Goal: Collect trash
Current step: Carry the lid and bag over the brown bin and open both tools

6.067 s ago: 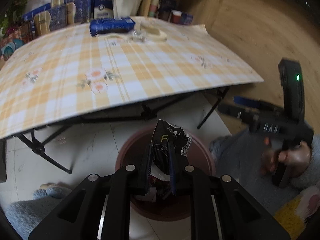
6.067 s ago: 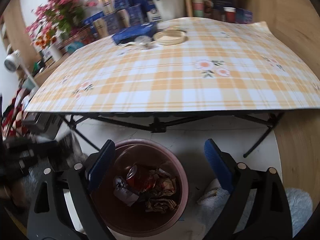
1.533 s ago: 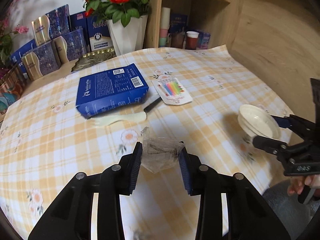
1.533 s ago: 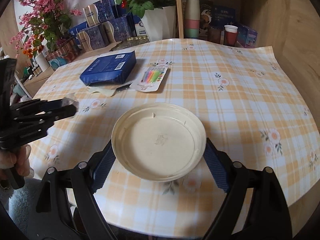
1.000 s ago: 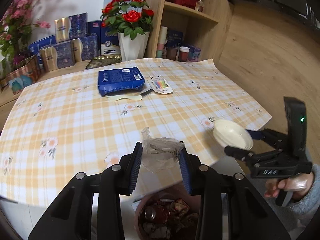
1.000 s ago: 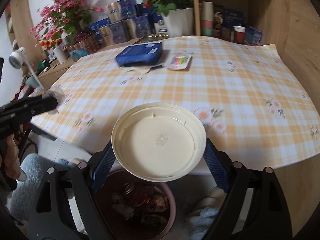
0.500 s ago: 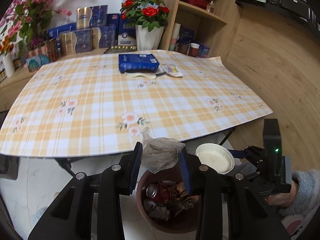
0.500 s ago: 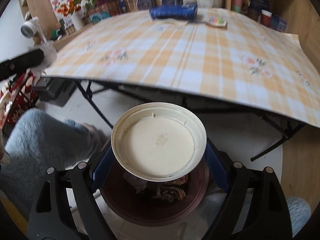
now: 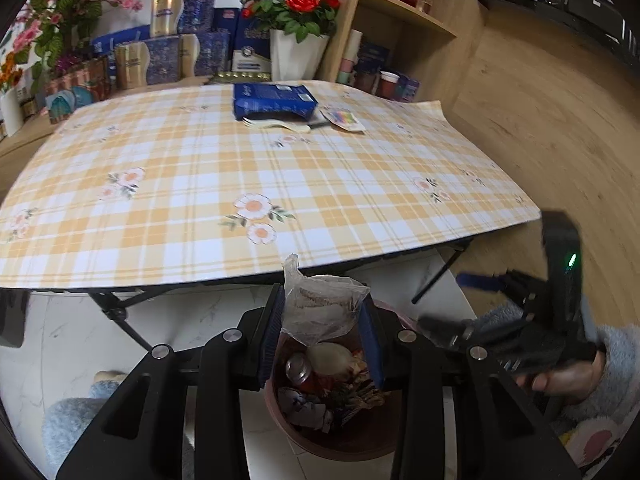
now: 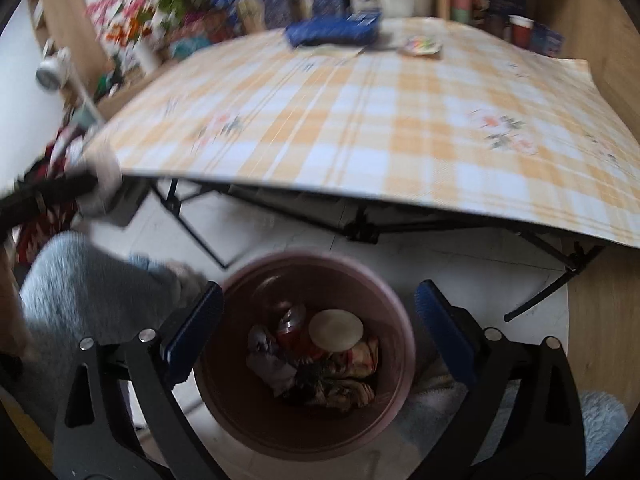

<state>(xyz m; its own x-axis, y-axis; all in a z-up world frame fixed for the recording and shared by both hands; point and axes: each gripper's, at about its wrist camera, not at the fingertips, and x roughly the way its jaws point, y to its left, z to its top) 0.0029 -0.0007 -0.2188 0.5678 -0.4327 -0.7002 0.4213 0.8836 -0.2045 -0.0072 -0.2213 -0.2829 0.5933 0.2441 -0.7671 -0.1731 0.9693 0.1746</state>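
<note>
Left tongs (image 9: 323, 334) grip a crumpled clear plastic bag (image 9: 322, 308) directly above the pink trash bin (image 10: 394, 312) on the floor beside the bench (image 9: 240, 168). Right tongs (image 10: 316, 320) hang open and empty over the bin, where a cream lid (image 10: 335, 330) lies. Next: release the bag.

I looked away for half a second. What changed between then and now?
The right tool opened and let go of the round cream plastic lid, which now lies in the pink trash bin. The left tool stays shut on the crumpled clear plastic bag above the bin.
</note>
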